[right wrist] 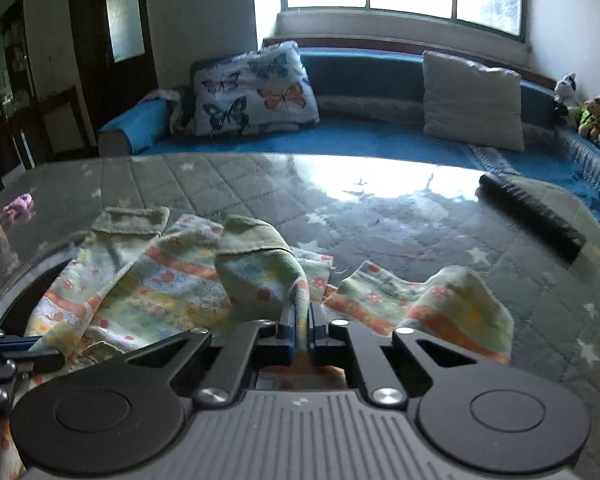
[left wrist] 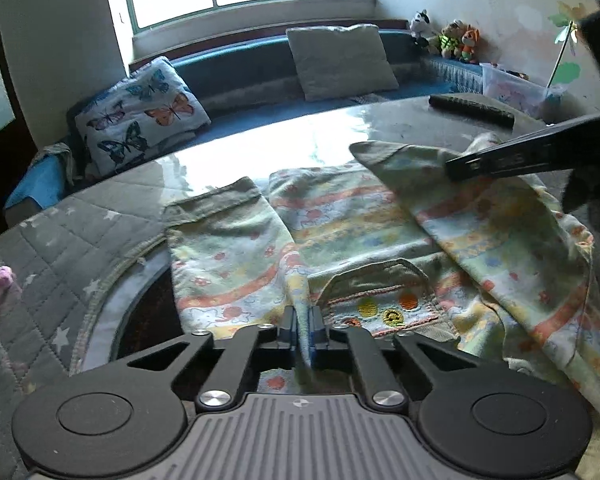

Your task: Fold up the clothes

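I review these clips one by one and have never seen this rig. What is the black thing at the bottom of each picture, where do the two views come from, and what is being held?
No robot here: a person holds a handheld two-finger tool in each hand, each with a fisheye camera looking along its fingers. One picture is from the left tool, the other from the right tool; the black frame below is the tool itself. Both are shut on folds of the pastel striped child's garment with olive cuffs, which lies on the glass-topped table over a grey star-quilted cover. A black remote control rests at the far edge. Behind it is a blue couch with cushions.
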A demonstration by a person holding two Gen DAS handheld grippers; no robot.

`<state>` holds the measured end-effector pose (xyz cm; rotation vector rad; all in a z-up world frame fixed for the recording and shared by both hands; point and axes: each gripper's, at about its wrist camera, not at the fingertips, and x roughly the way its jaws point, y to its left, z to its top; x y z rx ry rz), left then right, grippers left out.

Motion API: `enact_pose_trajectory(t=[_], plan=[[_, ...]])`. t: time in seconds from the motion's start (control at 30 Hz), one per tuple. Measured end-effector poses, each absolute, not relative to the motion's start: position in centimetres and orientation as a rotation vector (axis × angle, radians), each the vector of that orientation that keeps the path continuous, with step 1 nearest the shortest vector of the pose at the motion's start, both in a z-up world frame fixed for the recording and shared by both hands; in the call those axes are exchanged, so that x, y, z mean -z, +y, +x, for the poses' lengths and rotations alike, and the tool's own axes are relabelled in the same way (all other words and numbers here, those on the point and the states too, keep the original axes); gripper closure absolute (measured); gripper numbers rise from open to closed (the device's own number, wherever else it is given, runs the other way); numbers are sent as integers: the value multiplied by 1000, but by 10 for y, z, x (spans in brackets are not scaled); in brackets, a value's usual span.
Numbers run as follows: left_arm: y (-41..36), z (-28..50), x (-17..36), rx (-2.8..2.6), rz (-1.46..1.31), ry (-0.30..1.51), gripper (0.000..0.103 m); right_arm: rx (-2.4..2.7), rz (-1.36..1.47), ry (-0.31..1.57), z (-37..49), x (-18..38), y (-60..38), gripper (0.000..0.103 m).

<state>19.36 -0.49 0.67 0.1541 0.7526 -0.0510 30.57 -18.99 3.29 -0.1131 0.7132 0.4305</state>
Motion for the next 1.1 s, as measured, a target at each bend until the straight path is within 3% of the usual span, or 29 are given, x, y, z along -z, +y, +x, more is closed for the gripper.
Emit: enact_pose_trajectory(t=[0.43,0.93,1.1], plan=[[33,131,-27,-63,75,698,100,-320,20,594,214,-79,-282,99],[62,37,-26,-139,-42,716,100,-129,202,590,102,-66,-378,99],[64,24,-22,-134,-51,727,100,-32,243,630,68,-49,-405,93]])
